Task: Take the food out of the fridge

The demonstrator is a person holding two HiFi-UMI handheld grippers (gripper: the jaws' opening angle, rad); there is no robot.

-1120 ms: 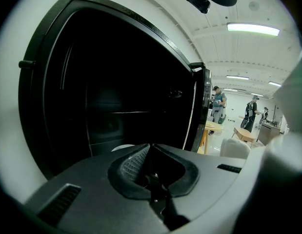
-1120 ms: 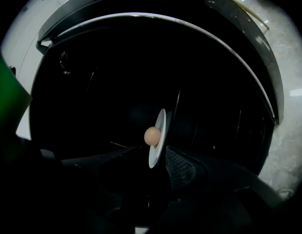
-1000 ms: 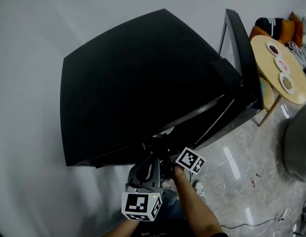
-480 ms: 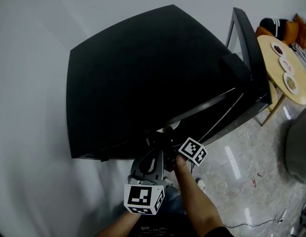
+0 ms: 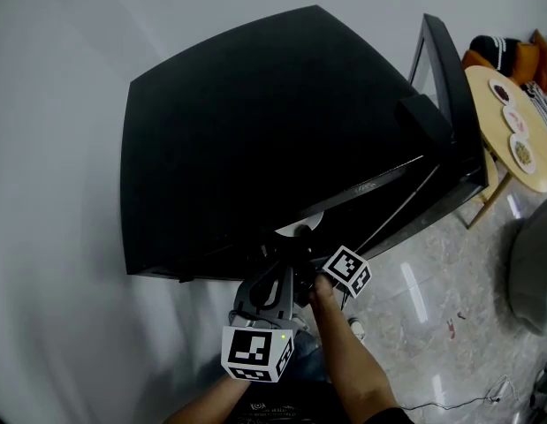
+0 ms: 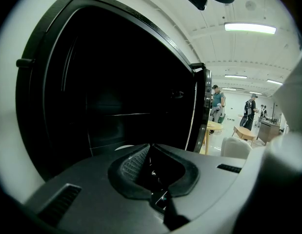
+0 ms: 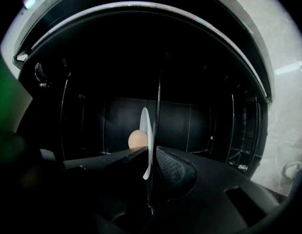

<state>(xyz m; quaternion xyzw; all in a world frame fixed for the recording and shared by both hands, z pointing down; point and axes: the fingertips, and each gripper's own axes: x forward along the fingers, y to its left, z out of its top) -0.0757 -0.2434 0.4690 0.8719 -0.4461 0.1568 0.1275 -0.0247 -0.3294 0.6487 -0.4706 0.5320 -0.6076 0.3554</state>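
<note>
Closing right tool (image 7: 150, 154) on plate (image 7: 146, 126), fridge (image 5: 255, 131) open

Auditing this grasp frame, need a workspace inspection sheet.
Surface: fridge, door open, inside dark.
Job's things: plate with round tan food, inside fridge.
Clutter: nothing seen.
Grippers: right gripper jaws have just been closing, now on plate rim; left gripper shut, empty.
Cables: cable on floor.
Surroundings: round table with dishes; people far off.
</note>
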